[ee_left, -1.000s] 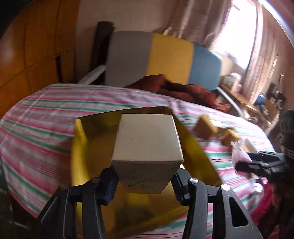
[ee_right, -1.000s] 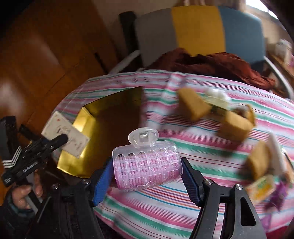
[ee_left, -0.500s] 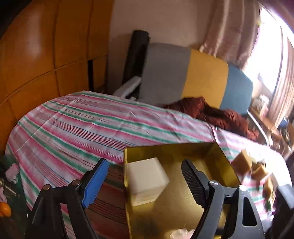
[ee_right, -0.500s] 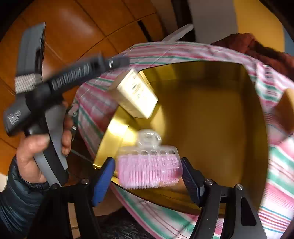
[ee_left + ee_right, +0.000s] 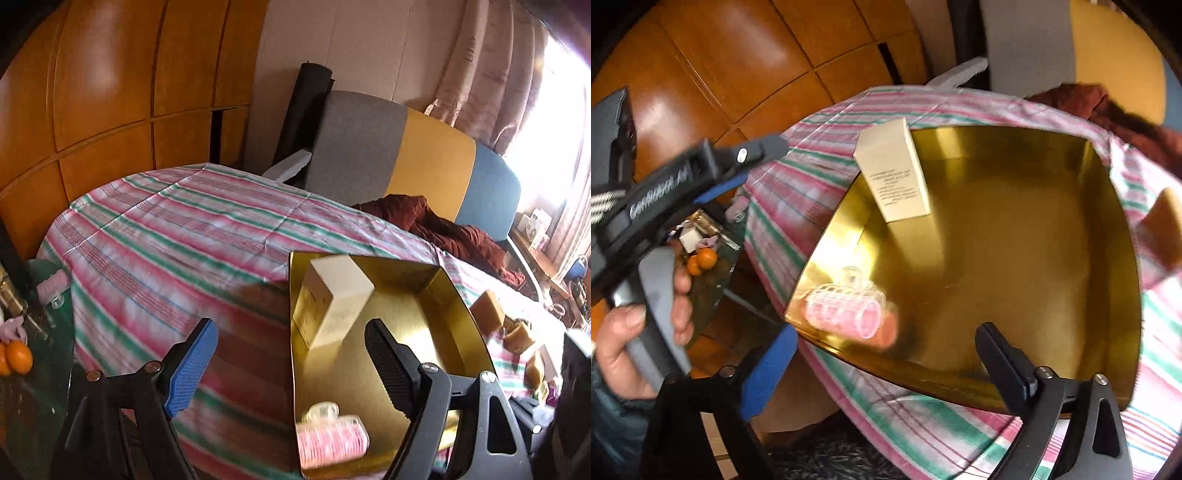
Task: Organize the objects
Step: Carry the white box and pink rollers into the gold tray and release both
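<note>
Gold tray (image 5: 1052,258) sits on the striped tablecloth (image 5: 177,236) with two things in it — one cream box (image 5: 894,173) standing tilted against the tray's upper-left corner in the right wrist view, and one pink hair roller (image 5: 846,312) lying on its side at the lower-left edge, just inside the rim. Most of the tray floor to the right of both is bare, so plenty of room there.

Right gripper (image 5: 886,362) hangs over the tray's near edge, angled down, jaws spread wide and having just opened further; nothing between them, the roller lies apart from the pads. Left gripper (image 5: 288,354) is also spread wide with nothing between its fingers, straddling the tray's left rim in its own view. In the right wrist view it shows at the left of the frame, a hand (image 5: 631,332) wrapped round its grey handle.

Out past the tray's right side, lower right of the left wrist view, I count about four tan blocks (image 5: 487,312) on the cloth, blurry though. Two oranges (image 5: 701,260) sit on a glass side table (image 5: 40,369) off the cloth's left edge.
</note>
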